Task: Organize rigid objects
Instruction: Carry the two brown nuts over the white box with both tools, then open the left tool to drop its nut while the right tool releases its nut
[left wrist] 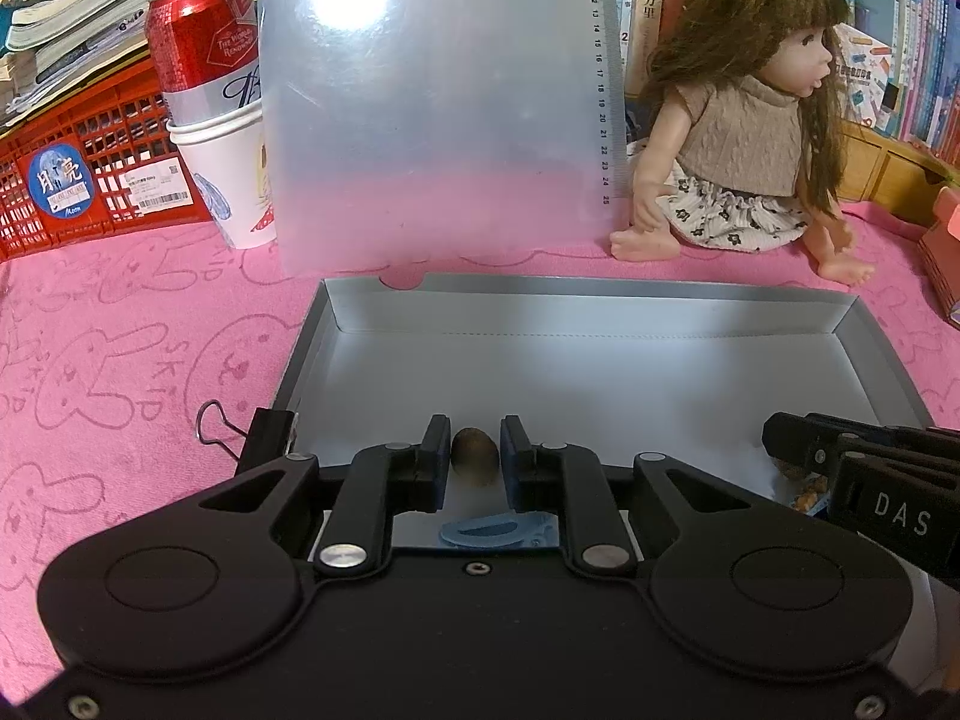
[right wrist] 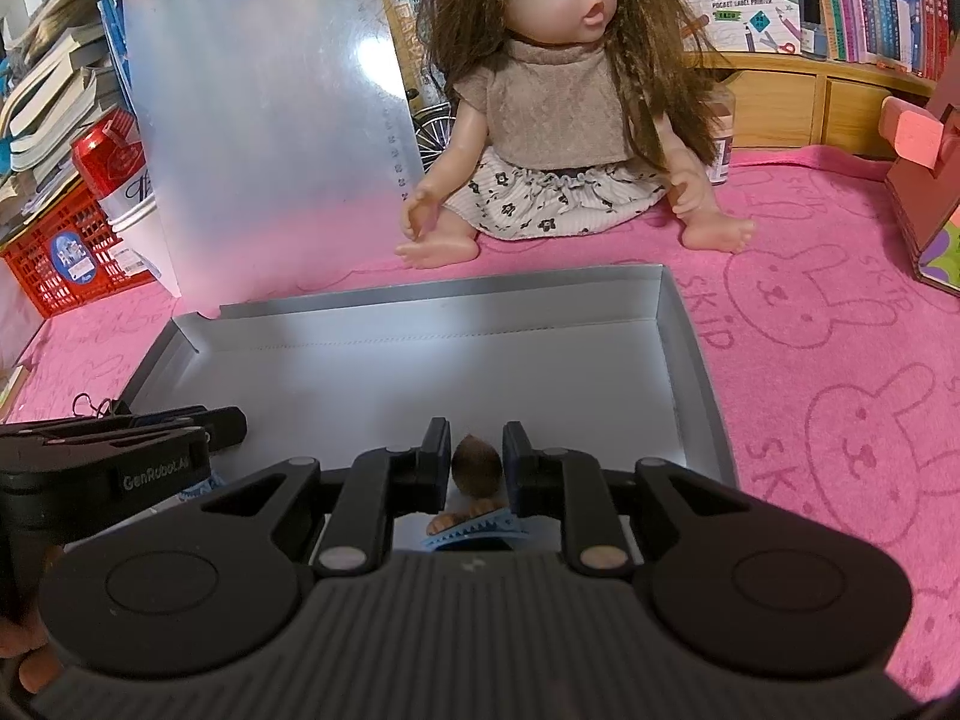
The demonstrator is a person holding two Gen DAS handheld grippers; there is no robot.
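While both grippers hang over the near end of the silver tray (left wrist: pixel 600 312) on the pink cloth (left wrist: pixel 120 330), the left gripper (left wrist: pixel 474 459) has its fingers parted around a brown nut (left wrist: pixel 474 456). Likewise, the right gripper (right wrist: pixel 476 459) brackets a second brown nut (right wrist: pixel 475 463) without clamping it. A doll (right wrist: pixel 558 102) sits beyond the far rim.

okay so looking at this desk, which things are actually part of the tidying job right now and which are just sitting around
In the job:
silver tray
brown nut between the left gripper jaws
second brown nut between the right gripper jaws
blue plastic piece

Just lying about:
doll
red can
paper cup
red crate
translucent board
binder clip
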